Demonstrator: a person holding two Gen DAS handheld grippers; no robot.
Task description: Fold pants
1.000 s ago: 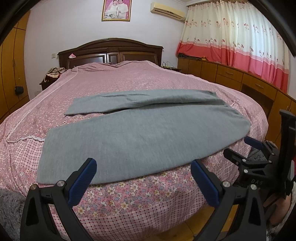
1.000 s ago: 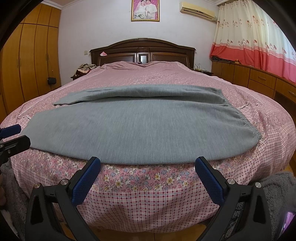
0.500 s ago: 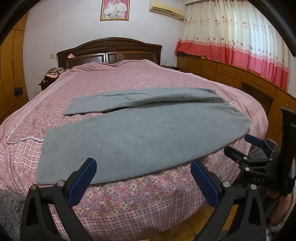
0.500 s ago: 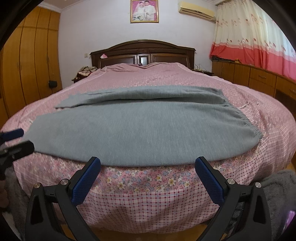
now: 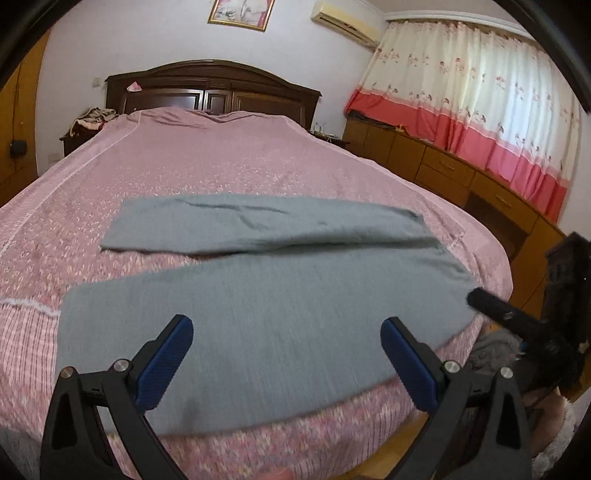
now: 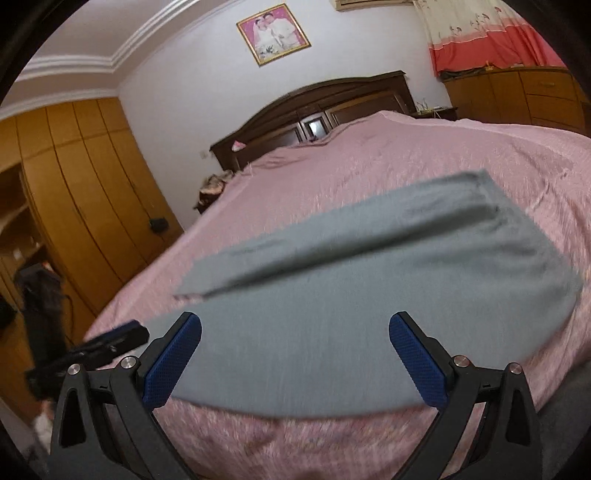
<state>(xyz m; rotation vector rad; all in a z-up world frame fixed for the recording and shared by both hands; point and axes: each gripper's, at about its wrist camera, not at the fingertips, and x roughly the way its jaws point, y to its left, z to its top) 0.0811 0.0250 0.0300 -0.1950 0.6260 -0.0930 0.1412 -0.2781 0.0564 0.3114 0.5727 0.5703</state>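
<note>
the grey pants [image 5: 266, 306] lie flat on the pink bed [image 5: 229, 166] (legs apart at the cuffs). the left gripper [image 5: 286, 363] and right gripper [image 6: 295, 363] hang over the near leg, both spread wide and holding nothing.

Legible text: none in either view.
Framed picture [image 6: 273, 34], upper centre of the right wrist view: a portrait only, no caption readable.
Air conditioner [image 5: 345, 19], top of the left wrist view: no brand mark discernible.
</note>
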